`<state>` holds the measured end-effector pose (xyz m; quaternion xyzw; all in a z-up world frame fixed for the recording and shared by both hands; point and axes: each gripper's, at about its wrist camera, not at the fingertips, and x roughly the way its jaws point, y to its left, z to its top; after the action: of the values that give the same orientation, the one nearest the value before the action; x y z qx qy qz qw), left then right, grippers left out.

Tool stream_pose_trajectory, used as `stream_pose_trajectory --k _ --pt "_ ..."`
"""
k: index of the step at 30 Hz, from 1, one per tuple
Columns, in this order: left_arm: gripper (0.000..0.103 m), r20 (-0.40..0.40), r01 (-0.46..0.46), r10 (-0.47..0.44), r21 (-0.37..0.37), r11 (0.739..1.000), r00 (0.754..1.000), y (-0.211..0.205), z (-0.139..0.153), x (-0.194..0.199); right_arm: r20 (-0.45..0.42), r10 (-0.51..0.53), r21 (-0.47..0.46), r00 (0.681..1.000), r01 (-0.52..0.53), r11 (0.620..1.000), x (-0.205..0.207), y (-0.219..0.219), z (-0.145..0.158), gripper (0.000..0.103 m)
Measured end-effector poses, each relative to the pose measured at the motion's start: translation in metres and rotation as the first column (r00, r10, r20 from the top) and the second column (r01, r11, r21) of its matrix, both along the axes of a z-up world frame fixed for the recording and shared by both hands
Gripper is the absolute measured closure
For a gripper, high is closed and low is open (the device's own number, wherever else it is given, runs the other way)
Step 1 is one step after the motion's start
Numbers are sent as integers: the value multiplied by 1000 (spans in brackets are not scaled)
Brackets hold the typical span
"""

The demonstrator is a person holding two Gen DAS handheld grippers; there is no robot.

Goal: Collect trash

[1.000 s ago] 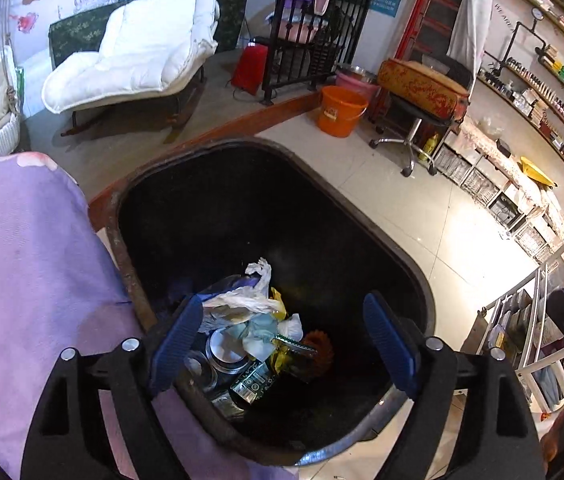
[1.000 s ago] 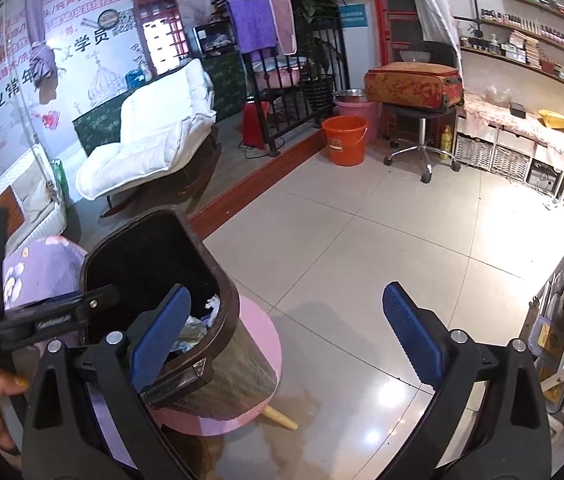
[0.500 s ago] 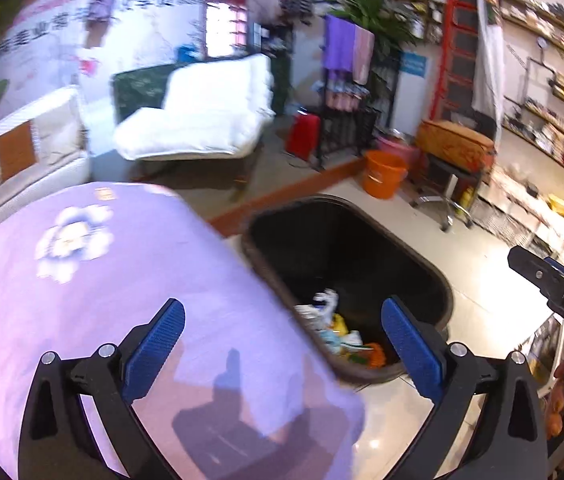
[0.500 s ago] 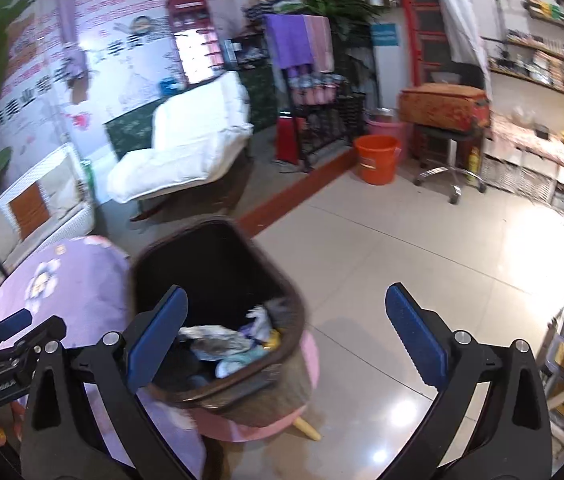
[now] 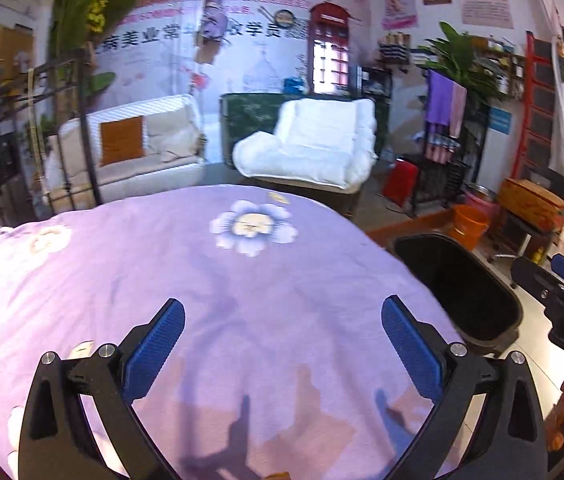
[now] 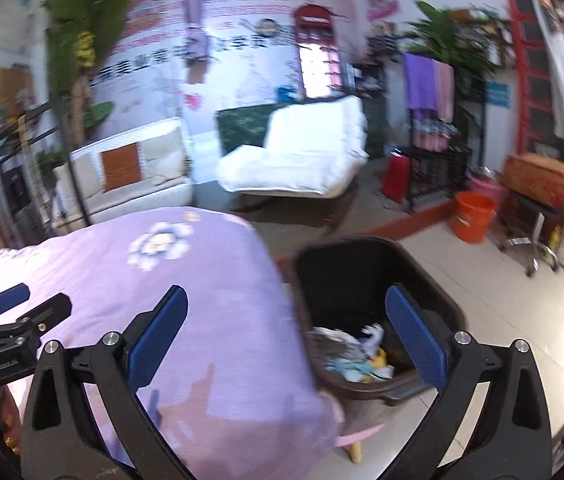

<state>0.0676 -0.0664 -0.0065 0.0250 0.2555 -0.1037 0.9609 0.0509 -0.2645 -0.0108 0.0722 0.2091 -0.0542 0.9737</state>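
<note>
A dark brown trash bin (image 6: pixel 378 280) stands on a pink stool (image 6: pixel 356 436) to the right of a table under a purple flowered cloth (image 5: pixel 222 288). Crumpled paper and wrappers (image 6: pixel 356 354) lie in the bin. In the left wrist view the bin (image 5: pixel 462 292) shows at the right, its contents hidden. My left gripper (image 5: pixel 282 344) hangs open over the cloth with nothing between its fingers. My right gripper (image 6: pixel 286 332) is open and empty, spanning the cloth's edge and the bin's near rim. Each gripper shows at the edge of the other's view. No loose trash shows on the cloth.
A white lounge chair (image 5: pixel 314 144) and a white sofa (image 5: pixel 134 152) stand behind the table. An orange bucket (image 6: pixel 474 216), a black rack with hung towels (image 6: pixel 430 128) and a stool bearing a box (image 6: pixel 538 184) sit to the right on a tiled floor (image 6: pixel 522 312).
Both grippers have swung left and up, away from the bin toward the purple cloth. The bin has slid from the middle of the left wrist view to its right edge. The left jaws stand wider.
</note>
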Motion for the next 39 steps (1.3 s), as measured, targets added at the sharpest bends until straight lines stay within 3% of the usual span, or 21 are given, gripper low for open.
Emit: stream_pose_trajectory --k 7,13,23,39 --pt "5 50 -80 80 -2 997 996 41 2 -26 91 116 -46 989 -113 993 -19 50 12 5" --pt "5 86 -141 141 -6 990 986 61 4 -39 99 171 -75 980 -164 984 -26 75 14 5" --pt "5 105 -173 176 -40 984 979 76 7 -46 80 179 -63 981 -174 983 -25 92 14 5" --pt "5 110 -171 174 -33 985 979 78 4 -47 61 162 -57 985 -159 986 -22 92 8 5"
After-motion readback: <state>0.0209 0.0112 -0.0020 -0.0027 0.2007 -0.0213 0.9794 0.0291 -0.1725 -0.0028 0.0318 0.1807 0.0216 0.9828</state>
